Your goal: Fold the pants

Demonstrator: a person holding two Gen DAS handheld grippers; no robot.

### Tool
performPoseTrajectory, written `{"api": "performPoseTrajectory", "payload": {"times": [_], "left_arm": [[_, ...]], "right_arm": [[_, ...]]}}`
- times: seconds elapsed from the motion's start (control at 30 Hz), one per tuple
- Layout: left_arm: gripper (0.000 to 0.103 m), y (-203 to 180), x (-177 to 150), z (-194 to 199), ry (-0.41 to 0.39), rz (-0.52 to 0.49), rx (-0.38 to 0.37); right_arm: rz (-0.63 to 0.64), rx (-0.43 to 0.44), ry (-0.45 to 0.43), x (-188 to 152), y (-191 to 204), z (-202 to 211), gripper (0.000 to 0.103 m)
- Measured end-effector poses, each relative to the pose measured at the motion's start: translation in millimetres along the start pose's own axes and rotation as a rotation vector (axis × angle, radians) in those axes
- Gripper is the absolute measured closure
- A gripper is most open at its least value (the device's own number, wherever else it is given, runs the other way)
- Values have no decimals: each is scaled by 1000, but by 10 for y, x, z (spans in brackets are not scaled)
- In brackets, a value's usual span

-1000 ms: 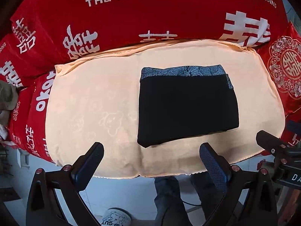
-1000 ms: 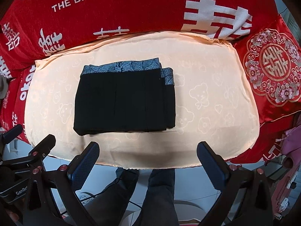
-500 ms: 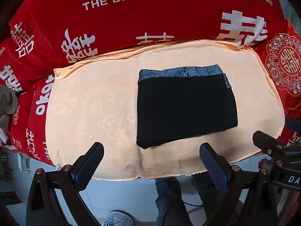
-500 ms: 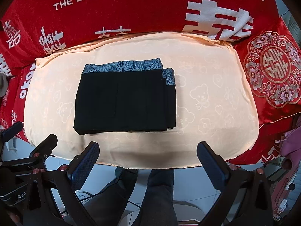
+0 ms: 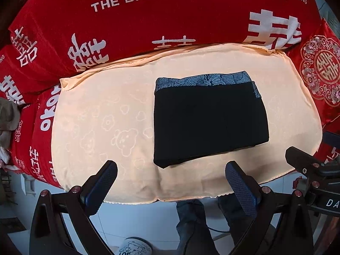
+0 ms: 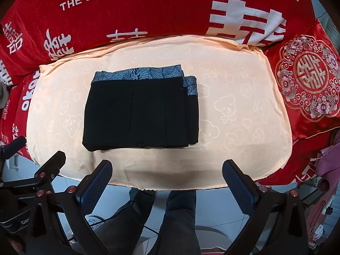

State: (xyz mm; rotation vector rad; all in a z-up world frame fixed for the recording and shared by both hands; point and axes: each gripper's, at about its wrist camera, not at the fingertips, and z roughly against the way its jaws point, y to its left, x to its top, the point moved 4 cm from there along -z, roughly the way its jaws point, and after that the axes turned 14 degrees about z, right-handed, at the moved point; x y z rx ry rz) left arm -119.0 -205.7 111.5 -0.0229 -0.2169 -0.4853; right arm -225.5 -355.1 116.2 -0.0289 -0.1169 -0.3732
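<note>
**Pants folded, both grippers free**

I see the black pants (image 5: 209,119) folded into a rectangle (blue patterned waistband at the far edge) on the peach cushion (image 5: 102,114). My left gripper (image 5: 171,182) and right gripper (image 6: 166,180) hang spread wide, empty, off its near edge.

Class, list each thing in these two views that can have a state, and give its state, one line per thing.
Pants: folded into a compact rectangle, lying flat, patterned waistband on the far edge.
Peach cushion: bearing the pants.
Left gripper: open, empty, clear of the pants.
Right gripper: open, empty, clear of the pants.
</note>
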Motion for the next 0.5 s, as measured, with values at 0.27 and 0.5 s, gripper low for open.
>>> {"api": "performPoseTrajectory", "payload": {"times": [0.27, 0.5], "left_arm": [[1, -13, -9, -29, 6, 0, -9], [1, -10, -13, 13, -26, -5, -13]], "right_arm": [[3, -2, 2, -2, -15, -13, 0], [11, -6, 4, 8, -51, -26, 0]]}}
